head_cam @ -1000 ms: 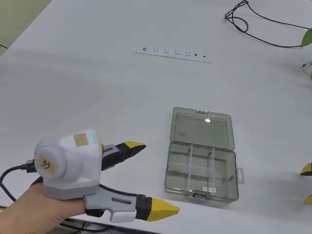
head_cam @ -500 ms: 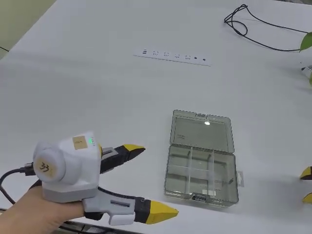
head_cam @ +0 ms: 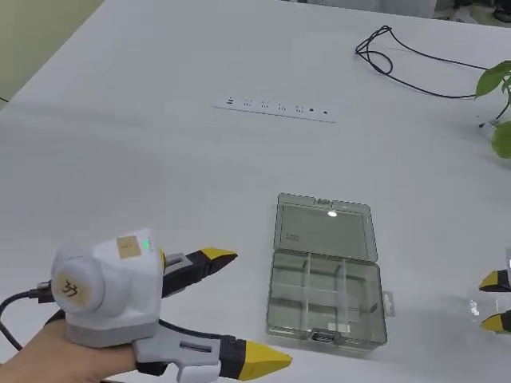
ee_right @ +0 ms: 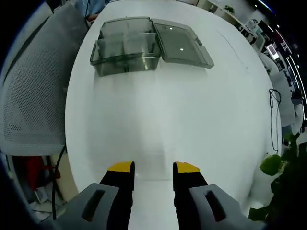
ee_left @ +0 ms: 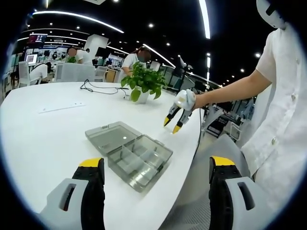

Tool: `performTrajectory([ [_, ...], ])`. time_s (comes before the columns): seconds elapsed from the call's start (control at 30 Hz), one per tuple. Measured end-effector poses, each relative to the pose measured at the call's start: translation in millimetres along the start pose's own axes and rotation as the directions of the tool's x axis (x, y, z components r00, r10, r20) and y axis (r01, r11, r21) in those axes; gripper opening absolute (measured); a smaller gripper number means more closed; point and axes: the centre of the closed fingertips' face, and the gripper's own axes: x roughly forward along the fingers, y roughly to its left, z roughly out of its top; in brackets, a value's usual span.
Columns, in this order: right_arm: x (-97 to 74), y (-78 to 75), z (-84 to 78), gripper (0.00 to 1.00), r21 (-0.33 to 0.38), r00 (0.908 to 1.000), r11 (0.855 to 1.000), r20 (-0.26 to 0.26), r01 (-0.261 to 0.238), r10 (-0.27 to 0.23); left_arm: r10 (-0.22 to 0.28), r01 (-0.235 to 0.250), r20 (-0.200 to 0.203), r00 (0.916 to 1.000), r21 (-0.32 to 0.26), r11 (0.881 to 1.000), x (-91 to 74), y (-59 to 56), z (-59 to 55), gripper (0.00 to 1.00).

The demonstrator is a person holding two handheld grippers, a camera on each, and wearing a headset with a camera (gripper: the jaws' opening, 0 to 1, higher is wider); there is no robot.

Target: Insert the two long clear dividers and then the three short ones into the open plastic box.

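The open plastic box (head_cam: 305,330) sits lower centre-right in the head view on the white bench (head_cam: 160,159), its lid (head_cam: 323,227) laid back and clear dividers (head_cam: 327,281) gridding its inside. Lower left, the left tongs (head_cam: 254,309), marked "33", gape wide and empty. At the right edge, the right tongs (head_cam: 489,302) stand parted and empty. A power strip (head_cam: 275,107) lies upper centre.

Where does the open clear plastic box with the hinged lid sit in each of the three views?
Head view: the open clear plastic box lies low, right of centre, lid toward the top.
Left gripper view: the box is near the centre, lid on its left.
Right gripper view: the box is at the top, lid on its right.
Shared landmark: the green leafy plant, at the head view's right edge, above the box in the left gripper view, lower right in the right gripper view.
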Motion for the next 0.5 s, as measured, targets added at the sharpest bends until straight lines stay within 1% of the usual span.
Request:
performTrajectory([
  [0.03,-3.0,-0.9,4.8,0.32,0.001,0.9999,1.0,0.008,0.008,-0.008,-0.002,0.002,0.001,1.0,0.001,1.0,0.1,-0.3,0.6,0.92],
  [0.07,-8.6,-1.6,14.4,0.32,-0.002,0.9994,1.0,0.025,0.022,-0.022,-0.004,0.004,0.003,1.0,0.001,1.0,0.4,-0.7,1.7,0.92],
  [0.1,-11.7,-3.2,20.3,0.32,-0.004,0.9988,0.999,0.038,0.033,-0.032,-0.005,0.005,0.005,1.0,0.0,1.0,0.5,-1.0,2.3,0.92],
  [0.17,-22.1,-5.0,37.5,0.32,0.005,0.9957,0.998,0.069,0.062,-0.063,-0.006,0.006,0.01,0.9999,0.002,1.0,0.8,-1.3,4.2,0.92],
  [0.2,-28.3,-5.5,49.3,0.32,0.017,0.9919,0.997,0.097,0.081,-0.082,-0.006,0.006,0.015,0.9999,0.0,1.0,0.8,-1.5,5.8,0.92],
  [0.23,-32.5,-5.0,57.2,0.32,0.024,0.9893,0.996,0.115,0.088,-0.09,-0.006,0.006,0.02,0.9998,-0.001,1.0,0.8,-1.6,7.1,0.92],
  [0.33,-47.1,-1.9,82.7,0.32,0.013,0.9799,0.993,0.161,0.117,-0.117,-0.009,0.009,0.036,0.9993,-0.004,1.0,0.6,-2.8,12.4,0.91],
  [0.37,-52.5,0.0,93.4,0.32,0.013,0.975,0.992,0.184,0.124,-0.124,-0.011,0.011,0.042,0.9991,-0.005,1.0,0.4,-3.4,14.6,0.91],
  [0.4,-56.7,1.6,101.0,0.32,0.014,0.9713,0.992,0.2,0.129,-0.129,-0.011,0.011,0.044,0.999,-0.006,1.0,0.4,-3.6,16.0,0.91],
  [0.43,-61.5,2.0,109.9,0.32,0.012,0.9653,0.99,0.222,0.139,-0.138,-0.011,0.011,0.047,0.9988,-0.006,1.0,0.3,-3.8,17.4,0.9],
  [0.5,-68.8,3.6,121.7,0.32,0.009,0.9585,0.987,0.239,0.157,-0.155,-0.009,0.009,0.056,0.9984,-0.004,1.0,0.2,-3.3,21.1,0.9],
])
